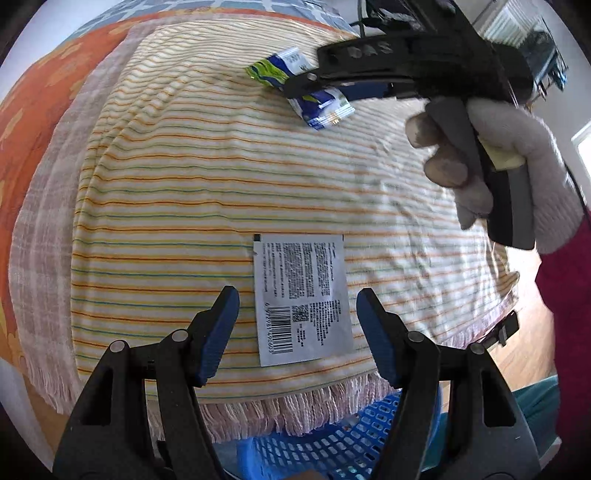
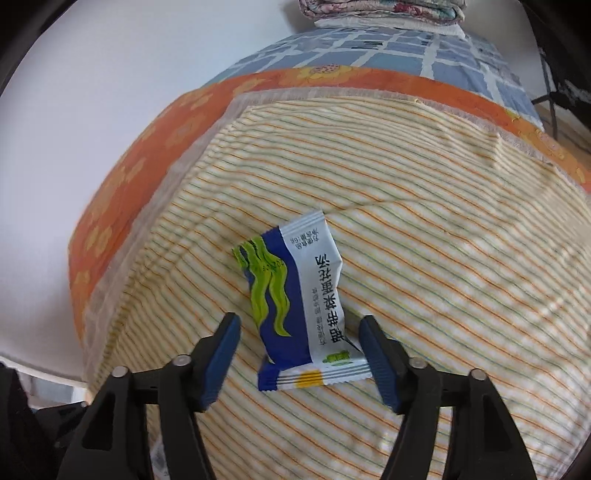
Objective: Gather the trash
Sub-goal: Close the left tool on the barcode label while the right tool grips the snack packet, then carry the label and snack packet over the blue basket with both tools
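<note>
A flat silver sachet (image 1: 303,299) with printed text and a barcode lies on the striped towel (image 1: 184,184). My left gripper (image 1: 297,317) is open, its blue pads either side of the sachet's near end. A blue, white and green snack wrapper (image 2: 295,306) lies further back; it also shows in the left wrist view (image 1: 273,70). My right gripper (image 2: 299,347) is open, with the wrapper between its pads. In the left wrist view the right gripper (image 1: 317,86) sits over the wrapper, held by a gloved hand (image 1: 517,155).
The striped towel covers an orange flowered sheet (image 2: 122,192) and a blue checked blanket (image 2: 369,48) on a bed. A blue plastic mesh basket (image 1: 332,439) sits below the towel's fringed front edge. Folded bedding (image 2: 380,11) is stacked at the far end.
</note>
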`<state>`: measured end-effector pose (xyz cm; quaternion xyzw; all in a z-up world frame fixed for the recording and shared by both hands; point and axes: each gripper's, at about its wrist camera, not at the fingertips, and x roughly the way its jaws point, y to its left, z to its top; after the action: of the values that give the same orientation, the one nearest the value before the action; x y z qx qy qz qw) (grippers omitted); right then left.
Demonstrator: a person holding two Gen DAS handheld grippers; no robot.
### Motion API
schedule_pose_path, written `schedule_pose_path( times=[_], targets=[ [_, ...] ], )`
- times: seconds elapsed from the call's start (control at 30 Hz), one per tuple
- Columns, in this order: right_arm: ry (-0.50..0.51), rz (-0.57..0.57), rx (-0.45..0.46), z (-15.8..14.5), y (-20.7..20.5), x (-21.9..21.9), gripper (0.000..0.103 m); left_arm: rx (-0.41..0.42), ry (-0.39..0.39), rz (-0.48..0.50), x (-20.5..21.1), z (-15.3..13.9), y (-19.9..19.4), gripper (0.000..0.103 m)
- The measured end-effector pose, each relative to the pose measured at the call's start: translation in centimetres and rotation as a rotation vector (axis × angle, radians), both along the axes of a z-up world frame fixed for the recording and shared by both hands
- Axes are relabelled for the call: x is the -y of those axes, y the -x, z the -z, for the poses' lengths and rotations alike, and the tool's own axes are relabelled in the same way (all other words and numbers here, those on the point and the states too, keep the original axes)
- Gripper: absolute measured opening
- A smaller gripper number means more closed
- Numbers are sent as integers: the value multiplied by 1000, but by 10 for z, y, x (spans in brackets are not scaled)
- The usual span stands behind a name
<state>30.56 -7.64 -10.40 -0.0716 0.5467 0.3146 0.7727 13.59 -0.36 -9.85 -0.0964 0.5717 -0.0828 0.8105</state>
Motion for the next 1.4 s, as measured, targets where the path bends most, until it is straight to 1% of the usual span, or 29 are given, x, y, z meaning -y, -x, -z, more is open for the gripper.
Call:
schedule_pose_path(
  times=[0.03, 0.1, 0.2, 0.23, 0.3, 0.33, 0.37, 0.47, 0.5, 0.57, 0.73, 0.8, 0.9, 1.13, 1.17, 1.3, 1.4],
  targets=[
    [16, 10, 16, 1, 0, -2, 77, 2, -12, 8, 3, 0, 1, 68],
    [55, 28, 41, 3, -2, -5, 77, 8, -48, 30, 9, 3, 0, 68],
    [74, 48, 56, 4, -4, -6, 77, 8, -77, 44, 15, 7, -3, 68],
    [79, 49, 62, 3, -4, -7, 75, 10, -84, 46, 16, 7, -3, 68],
    [99, 47, 72, 3, -2, -8, 63, 15, -107, 54, 20, 8, -5, 68],
    [124, 49, 80, 3, -3, -9, 50, 17, -121, 59, 22, 8, -6, 68],
    [143, 51, 88, 3, -2, -9, 48, 17, -129, 62, 26, 9, -7, 68],
    [131, 52, 73, 2, 0, -4, 48, 27, -173, 85, 35, 10, -7, 68],
    [131, 55, 74, 1, 1, -2, 48, 34, -182, 90, 46, 13, -8, 65],
    [125, 61, 79, -1, 5, 2, 48, 44, -197, 91, 48, 13, -7, 63],
    [122, 81, 103, -10, 19, 14, 48, 49, -167, 72, 42, 11, -5, 60],
    [113, 89, 111, -16, 25, 20, 48, 48, -152, 63, 34, 6, -4, 59],
    [113, 88, 131, -24, 36, 28, 48, 59, -156, 55, 30, 3, -1, 57],
    [106, 93, 157, -35, 64, 48, 47, 64, -126, 24, 14, 4, 6, 57],
    [107, 93, 159, -35, 67, 50, 48, 68, -135, 27, 14, 4, 6, 57],
    [107, 88, 154, -35, 84, 59, 47, 49, -166, 46, 20, 11, 4, 69],
    [111, 85, 154, -36, 98, 65, 48, 62, -204, 53, 25, 13, 2, 69]
  ],
)
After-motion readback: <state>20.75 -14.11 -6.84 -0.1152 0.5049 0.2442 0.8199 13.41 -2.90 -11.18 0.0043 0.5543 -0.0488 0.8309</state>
